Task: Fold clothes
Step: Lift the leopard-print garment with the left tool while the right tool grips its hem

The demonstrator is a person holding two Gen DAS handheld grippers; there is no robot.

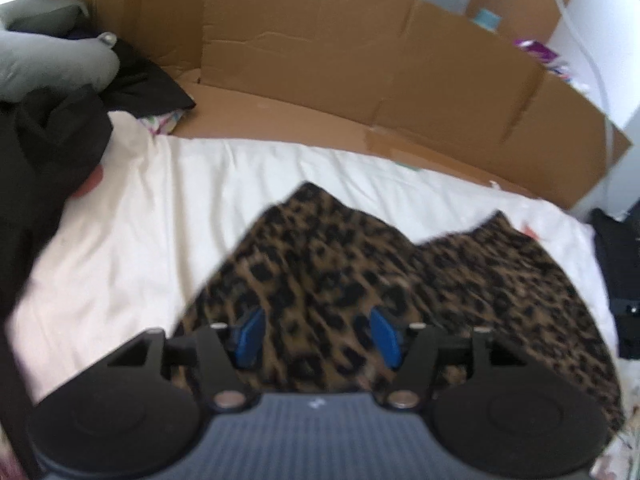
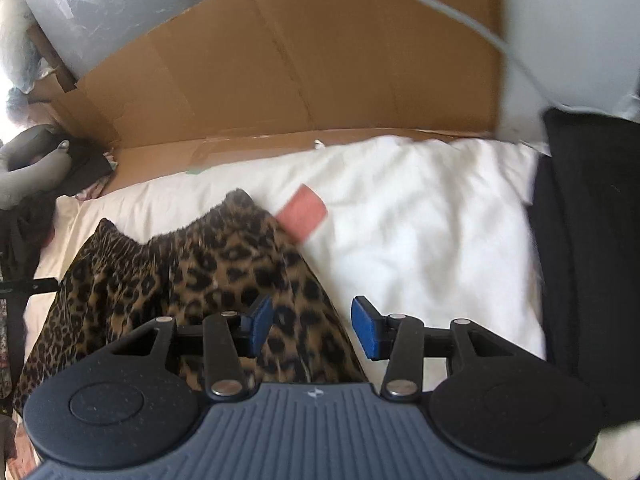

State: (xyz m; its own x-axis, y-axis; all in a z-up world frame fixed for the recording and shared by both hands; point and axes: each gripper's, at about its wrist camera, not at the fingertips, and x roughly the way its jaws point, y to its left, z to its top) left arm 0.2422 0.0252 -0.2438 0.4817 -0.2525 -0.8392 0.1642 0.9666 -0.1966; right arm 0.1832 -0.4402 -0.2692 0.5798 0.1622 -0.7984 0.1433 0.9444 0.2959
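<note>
Left wrist view: the left gripper (image 1: 316, 332) hangs over a leopard-print garment (image 1: 360, 280) spread on a white sheet (image 1: 120, 240) covering what looks like a bed. Its blue fingers (image 1: 250, 336) stand apart, with printed cloth visible beneath the gap but nothing pinched between them. The garment fills the frame from the centre toward 4 o'clock, its far edge rising into two peaks at 12 and 2 o'clock. Flattened cardboard (image 1: 340, 60) lines the far side at 12 o'clock; a pile of dark and grey clothes (image 1: 60, 80) sits at 10 o'clock.

Right wrist view: the right gripper (image 2: 312, 328) is likewise parted and empty, straddling the garment's right-hand edge: one finger over the print, the other over bare sheet. The leopard-print garment lies from centre toward 8 o'clock, its gathered, seemingly elasticated band running along the far edge. A small pink piece (image 2: 302, 214) shows at 12 o'clock, just beside the band; I cannot tell what it is. A black cloth (image 2: 592, 260) lies at 3 o'clock.

I judge the garment light, thin and limp: it should drape, slide easily on the sheet, and crease wherever pinched. The firmer band corners or the hem corners look like the best places to hold. No brand, label or legible writing shows; both views are motion-blurred.
</note>
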